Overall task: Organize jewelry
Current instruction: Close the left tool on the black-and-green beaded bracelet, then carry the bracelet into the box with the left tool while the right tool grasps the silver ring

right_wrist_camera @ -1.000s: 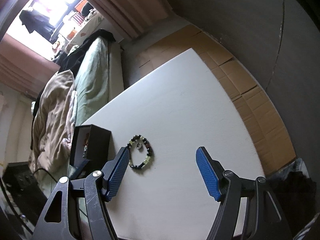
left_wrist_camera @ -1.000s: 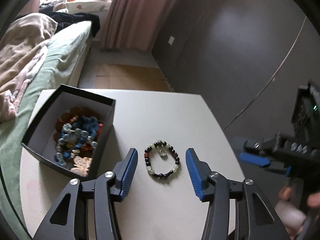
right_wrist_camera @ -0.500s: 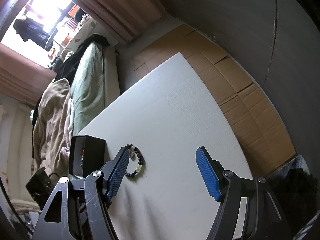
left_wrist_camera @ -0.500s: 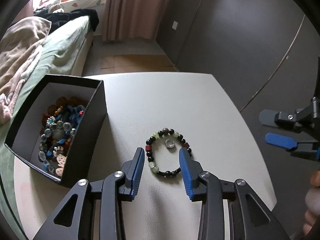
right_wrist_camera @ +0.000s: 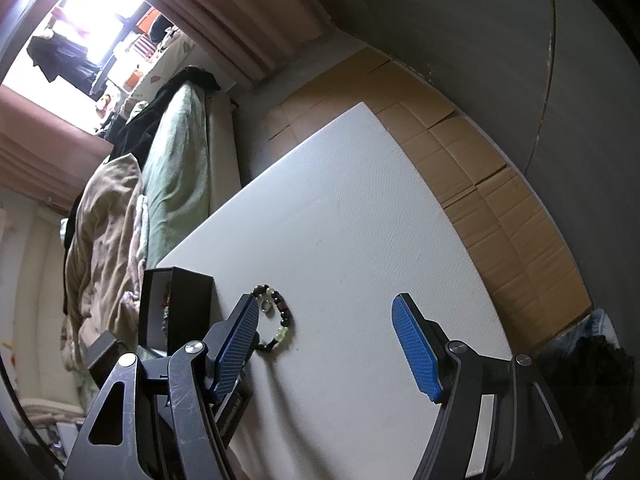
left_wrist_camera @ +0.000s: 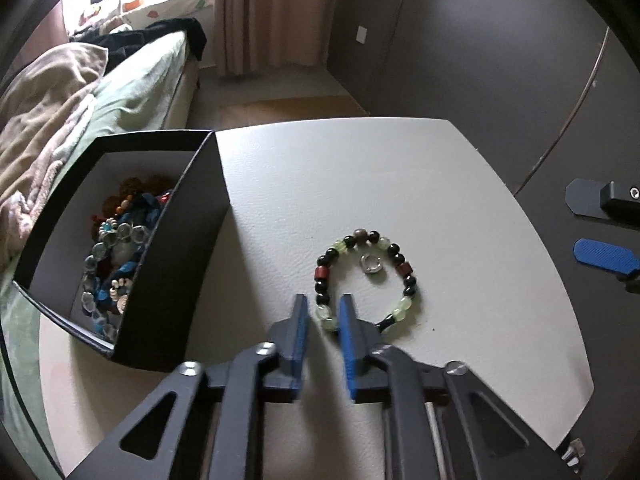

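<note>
A beaded bracelet [left_wrist_camera: 366,276] of black, pale green and red beads with a silver charm lies on the white table [left_wrist_camera: 360,184]. My left gripper [left_wrist_camera: 323,308] has its jaws nearly closed around the bracelet's near green beads, a small gap still showing. An open black box [left_wrist_camera: 176,248] full of several bead jewelry pieces stands just left of it. My right gripper [right_wrist_camera: 324,340] is open and empty above the table's near side; the bracelet [right_wrist_camera: 276,320] and the box [right_wrist_camera: 180,312] show by its left finger.
A bed with green sheet and beige blanket [left_wrist_camera: 80,92] runs along the table's left edge. A dark wall [left_wrist_camera: 480,40] stands behind and right. Cardboard floor [right_wrist_camera: 480,168] lies past the table's far right edge. The right gripper's fingers [left_wrist_camera: 600,256] show at the right.
My left gripper moved forward and down onto the bracelet and its jaws narrowed from wide open to nearly closed on the near beads. My right gripper stayed open, drifting slightly.
</note>
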`<control>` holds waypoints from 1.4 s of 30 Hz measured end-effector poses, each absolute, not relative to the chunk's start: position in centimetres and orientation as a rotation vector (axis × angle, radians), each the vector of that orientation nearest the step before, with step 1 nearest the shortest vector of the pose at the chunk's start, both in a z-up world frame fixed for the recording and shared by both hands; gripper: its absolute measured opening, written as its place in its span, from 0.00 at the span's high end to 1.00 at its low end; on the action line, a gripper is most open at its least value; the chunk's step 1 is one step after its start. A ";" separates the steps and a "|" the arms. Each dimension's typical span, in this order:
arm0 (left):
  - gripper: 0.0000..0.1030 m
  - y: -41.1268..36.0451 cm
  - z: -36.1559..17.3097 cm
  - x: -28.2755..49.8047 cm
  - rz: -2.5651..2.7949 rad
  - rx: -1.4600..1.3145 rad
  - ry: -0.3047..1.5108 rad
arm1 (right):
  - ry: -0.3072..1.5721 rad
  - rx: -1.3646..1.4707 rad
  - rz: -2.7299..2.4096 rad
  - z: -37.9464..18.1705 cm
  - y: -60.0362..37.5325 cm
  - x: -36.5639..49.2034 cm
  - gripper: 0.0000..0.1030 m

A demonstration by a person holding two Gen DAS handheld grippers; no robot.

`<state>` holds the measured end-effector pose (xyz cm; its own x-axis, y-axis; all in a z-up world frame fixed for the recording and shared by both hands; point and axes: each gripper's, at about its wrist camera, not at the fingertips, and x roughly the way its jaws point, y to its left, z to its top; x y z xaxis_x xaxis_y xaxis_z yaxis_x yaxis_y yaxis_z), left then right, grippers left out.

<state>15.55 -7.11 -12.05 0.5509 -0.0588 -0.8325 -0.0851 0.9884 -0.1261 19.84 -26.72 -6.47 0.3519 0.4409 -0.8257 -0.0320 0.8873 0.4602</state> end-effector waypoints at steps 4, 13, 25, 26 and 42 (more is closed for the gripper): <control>0.93 -6.1 -11.9 15.3 -0.010 -0.225 0.995 | 1.185 0.393 0.318 -6.6 -26.4 19.6 0.32; 0.93 -4.7 -8.3 13.9 -0.074 -0.299 0.877 | 1.196 0.365 0.331 -7.0 -24.9 19.3 0.32; 0.93 -1.8 -5.2 13.2 -0.098 -0.395 0.785 | 1.223 0.324 0.389 -8.0 -21.6 19.5 0.34; 0.93 -1.5 -5.1 13.2 -0.096 -0.400 0.779 | 1.226 0.317 0.398 -8.1 -21.1 19.5 0.35; 0.93 3.4 -2.8 12.1 -0.079 -0.508 0.687 | 1.299 0.220 0.427 -11.2 -15.7 20.2 0.66</control>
<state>12.08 3.43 -2.78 0.7750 -0.2341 -0.5870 -0.0944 0.8756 -0.4738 20.20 -15.75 -11.19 0.2057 0.4245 -0.8818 -0.1812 0.9020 0.3919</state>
